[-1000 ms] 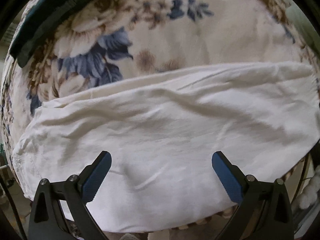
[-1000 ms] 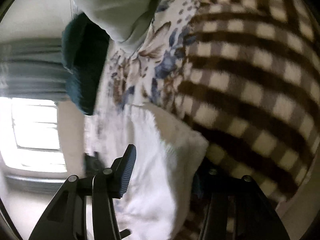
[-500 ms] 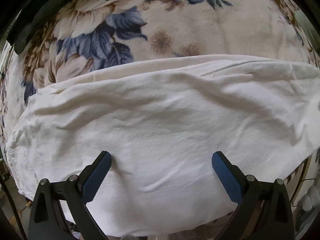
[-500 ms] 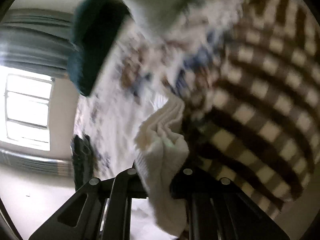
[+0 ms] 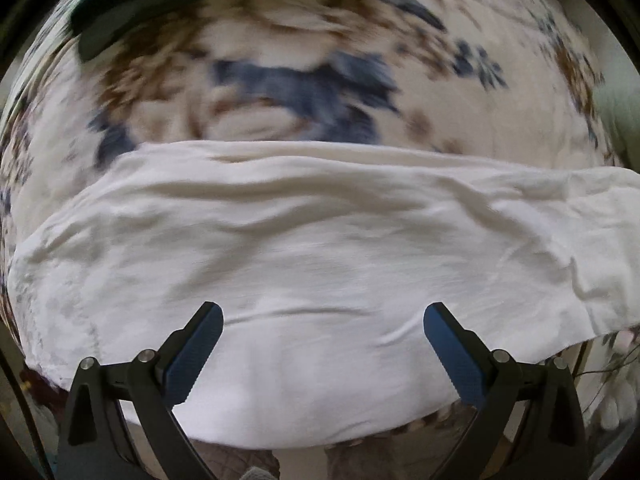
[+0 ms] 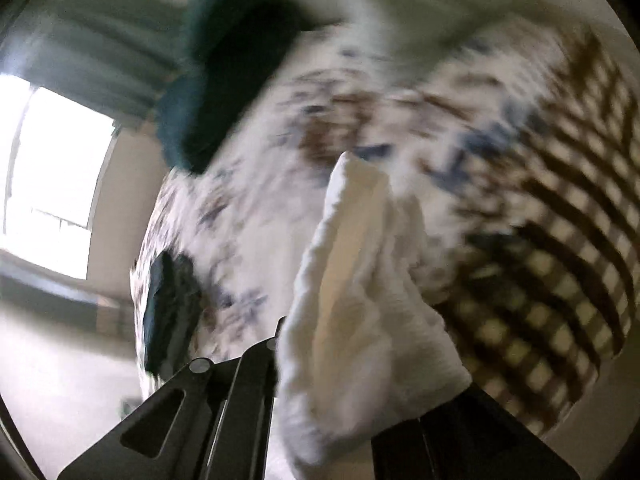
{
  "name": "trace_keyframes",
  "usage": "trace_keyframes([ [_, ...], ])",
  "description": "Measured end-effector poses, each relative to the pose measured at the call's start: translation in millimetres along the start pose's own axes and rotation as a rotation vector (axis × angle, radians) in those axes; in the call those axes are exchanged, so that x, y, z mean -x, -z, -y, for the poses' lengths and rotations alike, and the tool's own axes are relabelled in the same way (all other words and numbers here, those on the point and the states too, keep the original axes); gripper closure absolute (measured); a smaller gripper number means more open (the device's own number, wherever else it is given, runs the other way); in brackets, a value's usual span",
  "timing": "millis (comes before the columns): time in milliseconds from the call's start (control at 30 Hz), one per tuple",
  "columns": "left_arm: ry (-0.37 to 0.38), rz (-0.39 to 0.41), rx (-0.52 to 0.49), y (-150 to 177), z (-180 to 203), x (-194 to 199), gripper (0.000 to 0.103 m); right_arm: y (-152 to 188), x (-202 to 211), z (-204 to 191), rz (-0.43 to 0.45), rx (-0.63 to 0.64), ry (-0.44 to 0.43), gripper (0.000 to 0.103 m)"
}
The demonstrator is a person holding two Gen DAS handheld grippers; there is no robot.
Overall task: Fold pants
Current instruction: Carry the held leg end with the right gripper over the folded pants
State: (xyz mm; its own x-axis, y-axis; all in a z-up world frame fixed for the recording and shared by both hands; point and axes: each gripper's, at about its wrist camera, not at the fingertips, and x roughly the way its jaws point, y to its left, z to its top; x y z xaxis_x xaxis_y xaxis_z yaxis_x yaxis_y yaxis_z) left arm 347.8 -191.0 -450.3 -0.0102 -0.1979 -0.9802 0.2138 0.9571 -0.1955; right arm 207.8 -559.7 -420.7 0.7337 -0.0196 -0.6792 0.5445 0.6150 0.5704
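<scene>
The bed (image 5: 280, 60) is viewed from the left wrist camera, set low at the near edge and aimed across the white pants (image 5: 320, 240), close below. From the right wrist camera, tilted and blurred, the bed is seen lengthwise toward a window (image 6: 52, 168), very near bunched pants. The floral cover (image 6: 260, 208), pants and dark cushion (image 6: 228, 80) are shared.

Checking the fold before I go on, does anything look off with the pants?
Nothing damaged. The pants lie wrinkled on the blanket, one end bunched in the right hand-held gripper.
</scene>
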Motion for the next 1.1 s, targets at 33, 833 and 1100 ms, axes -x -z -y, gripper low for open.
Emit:
trace_keyframes([
  [33, 0.013, 0.006, 0.023, 3.3, -19.4, 7.1, 0.000, 4.8, 1.8, -19.4, -0.001, 0.039, 0.003, 0.097],
  [833, 0.005, 0.081, 0.345, 93.7, -306.8, 58.3, 0.000, 403.3, -142.5, -252.8, -0.544, 0.769, 0.160, 0.045],
  [1100, 0.210, -0.003, 0.306, 57.3, -248.7, 21.7, 0.000, 282.8, -36.2, -179.9, -0.492, 0.304, 0.107, 0.027],
])
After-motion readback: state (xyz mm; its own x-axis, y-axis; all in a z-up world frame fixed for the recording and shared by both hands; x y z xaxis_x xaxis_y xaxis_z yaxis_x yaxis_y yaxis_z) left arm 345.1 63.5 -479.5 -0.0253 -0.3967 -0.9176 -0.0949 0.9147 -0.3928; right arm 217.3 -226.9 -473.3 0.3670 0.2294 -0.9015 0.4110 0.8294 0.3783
